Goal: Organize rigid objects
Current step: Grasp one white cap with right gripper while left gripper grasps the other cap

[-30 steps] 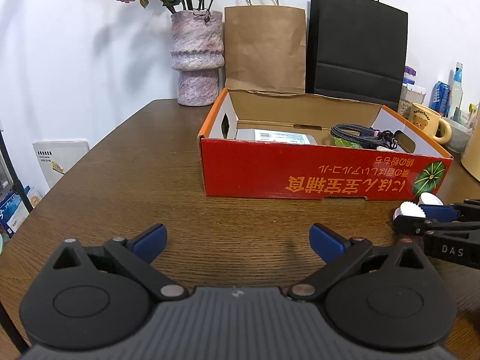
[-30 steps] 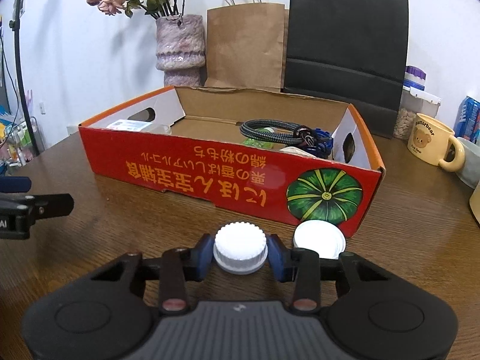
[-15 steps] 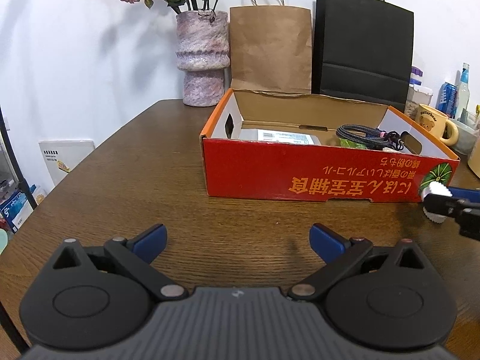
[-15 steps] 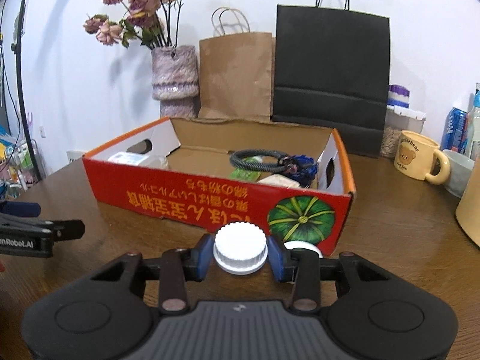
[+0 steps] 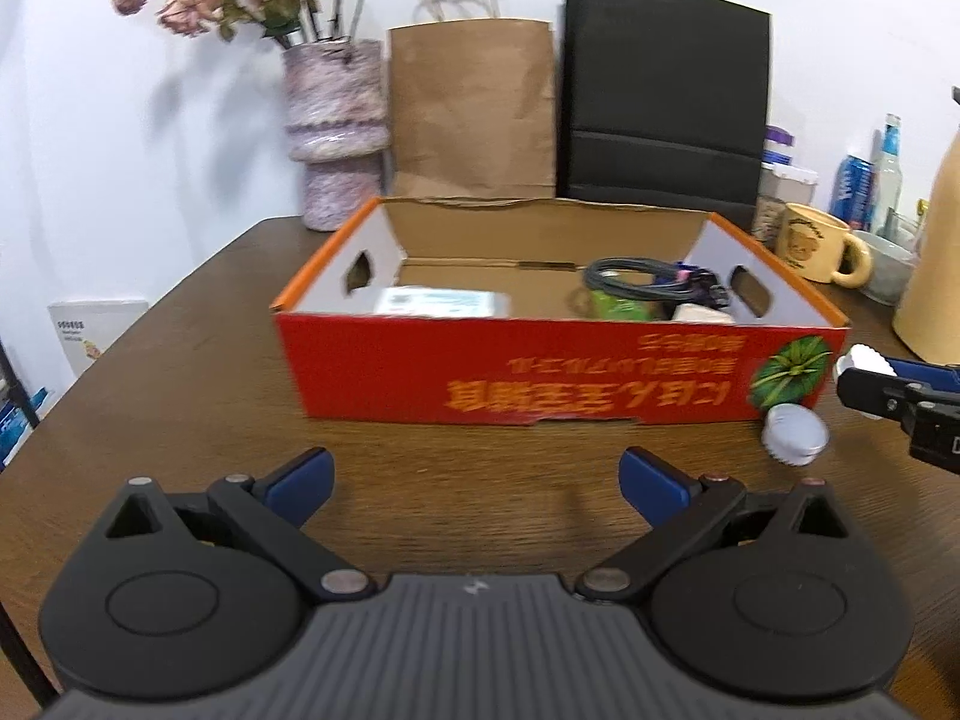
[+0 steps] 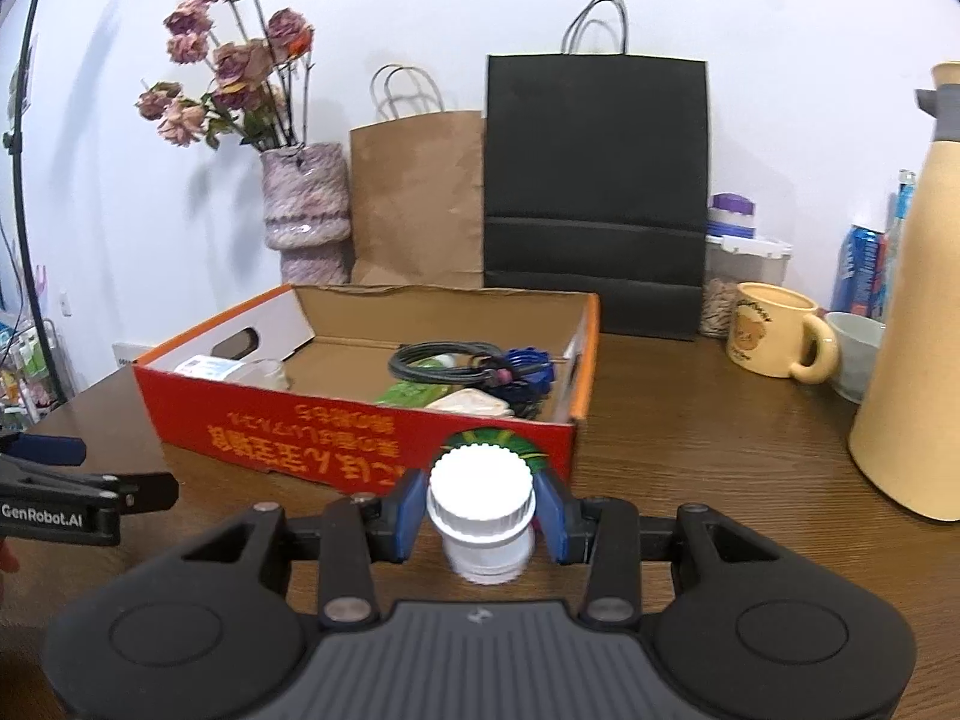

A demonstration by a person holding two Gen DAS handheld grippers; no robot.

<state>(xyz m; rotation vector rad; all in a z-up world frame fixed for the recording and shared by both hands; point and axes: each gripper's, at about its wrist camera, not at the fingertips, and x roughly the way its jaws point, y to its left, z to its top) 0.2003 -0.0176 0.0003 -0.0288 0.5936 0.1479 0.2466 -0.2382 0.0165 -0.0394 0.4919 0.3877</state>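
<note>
My right gripper [image 6: 480,507] is shut on a white ribbed cap [image 6: 480,489], held off the table just in front of the right front corner of the red cardboard box [image 6: 336,438]. In the left wrist view this right gripper [image 5: 864,372] comes in from the right edge with the white ribbed cap [image 5: 864,357] beside the red box [image 5: 540,384]. A second white round piece [image 5: 795,435] lies on the table below it. My left gripper [image 5: 474,474] is open and empty, short of the box's front wall. Inside the box lie a coiled black cable [image 6: 444,360] and packets.
A vase of dried flowers [image 6: 306,210], a brown paper bag [image 6: 420,198] and a black paper bag [image 6: 594,192] stand behind the box. A yellow mug [image 6: 774,336], a bowl [image 6: 858,348] and a tall cream jug [image 6: 912,360] stand to the right on the wooden table [image 5: 180,396].
My right gripper has lifted the white cap off the table, leaving the second white piece lying there. Both views have drawn closer to the box.
</note>
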